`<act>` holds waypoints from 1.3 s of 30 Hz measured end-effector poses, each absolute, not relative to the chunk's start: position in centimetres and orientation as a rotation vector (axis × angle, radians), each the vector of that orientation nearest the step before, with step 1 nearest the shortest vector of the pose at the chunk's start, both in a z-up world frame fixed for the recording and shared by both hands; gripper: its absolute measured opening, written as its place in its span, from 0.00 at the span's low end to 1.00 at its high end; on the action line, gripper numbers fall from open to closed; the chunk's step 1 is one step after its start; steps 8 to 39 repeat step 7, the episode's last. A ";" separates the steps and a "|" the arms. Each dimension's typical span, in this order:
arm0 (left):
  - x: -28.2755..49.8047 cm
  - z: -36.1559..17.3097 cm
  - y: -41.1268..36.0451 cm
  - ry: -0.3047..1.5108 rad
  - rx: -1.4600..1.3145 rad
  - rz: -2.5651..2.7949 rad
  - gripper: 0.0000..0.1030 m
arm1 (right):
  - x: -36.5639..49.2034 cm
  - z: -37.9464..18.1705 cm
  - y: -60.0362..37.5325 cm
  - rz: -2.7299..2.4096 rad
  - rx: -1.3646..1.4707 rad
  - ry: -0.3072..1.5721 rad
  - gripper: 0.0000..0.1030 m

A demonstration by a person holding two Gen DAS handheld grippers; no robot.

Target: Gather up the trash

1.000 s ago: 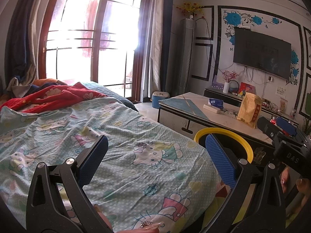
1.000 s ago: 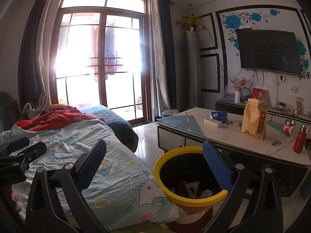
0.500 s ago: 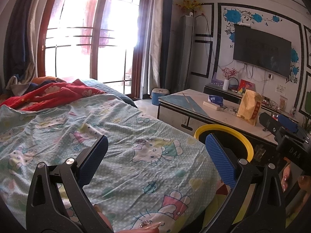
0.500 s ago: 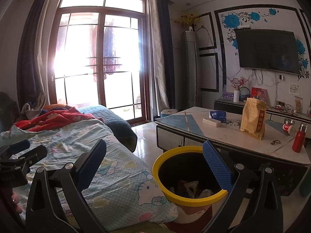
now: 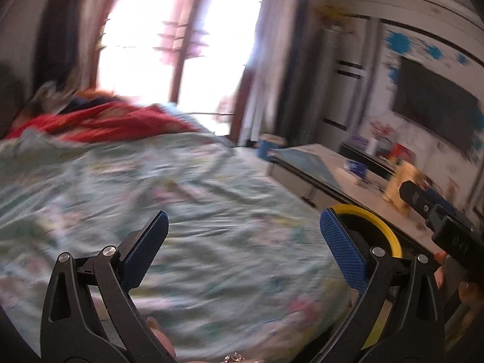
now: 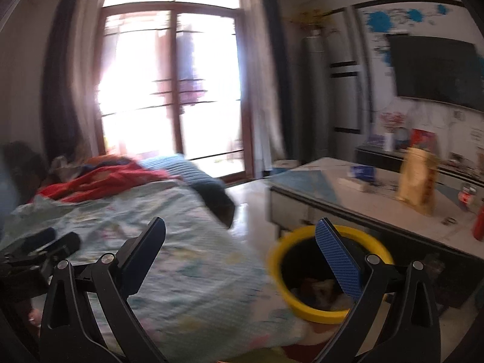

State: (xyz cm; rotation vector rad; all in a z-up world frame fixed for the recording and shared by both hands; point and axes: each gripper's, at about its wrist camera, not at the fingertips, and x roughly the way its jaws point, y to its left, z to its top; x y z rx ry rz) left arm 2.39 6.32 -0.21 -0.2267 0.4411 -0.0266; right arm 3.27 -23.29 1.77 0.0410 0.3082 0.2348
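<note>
A yellow-rimmed black trash bin (image 6: 305, 308) stands on the floor between the bed and the low table, with crumpled scraps inside. In the left wrist view only its rim (image 5: 378, 230) shows, behind the right finger. My left gripper (image 5: 242, 251) hangs open over the patterned bed cover (image 5: 211, 227), nothing between its blue pads. My right gripper (image 6: 242, 257) is open too, empty, its right finger above the bin. Each gripper shows at the edge of the other's view. Both views are motion-blurred.
A low white table (image 6: 378, 199) at the right carries a tan paper bag (image 6: 419, 178), a blue box (image 6: 361, 172) and a red bottle (image 6: 479, 224). A red blanket (image 6: 99, 178) lies at the bed's far end. Tall windows and a wall television stand beyond.
Both cameras have swung sharply and the frames are now blurred. The bed cover fills more of the left wrist view. Both grippers remain open and empty.
</note>
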 end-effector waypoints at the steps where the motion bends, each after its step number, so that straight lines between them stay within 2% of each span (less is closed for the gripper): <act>1: 1.8 -0.1 8.9 0.456 -0.232 0.051 0.90 | 3.5 2.1 -21.6 0.283 0.036 0.315 0.94; 4: 0.0 -0.3 17.4 0.491 -0.248 0.280 0.90 | 4.6 3.0 -12.7 0.495 0.017 0.395 0.94; 7: -1.8 -2.0 29.7 0.582 -0.260 0.612 0.90 | 5.0 2.2 -1.9 0.685 -0.046 0.556 0.94; 39: -1.8 -2.0 29.7 0.582 -0.260 0.612 0.90 | 5.0 2.2 -1.9 0.685 -0.046 0.556 0.94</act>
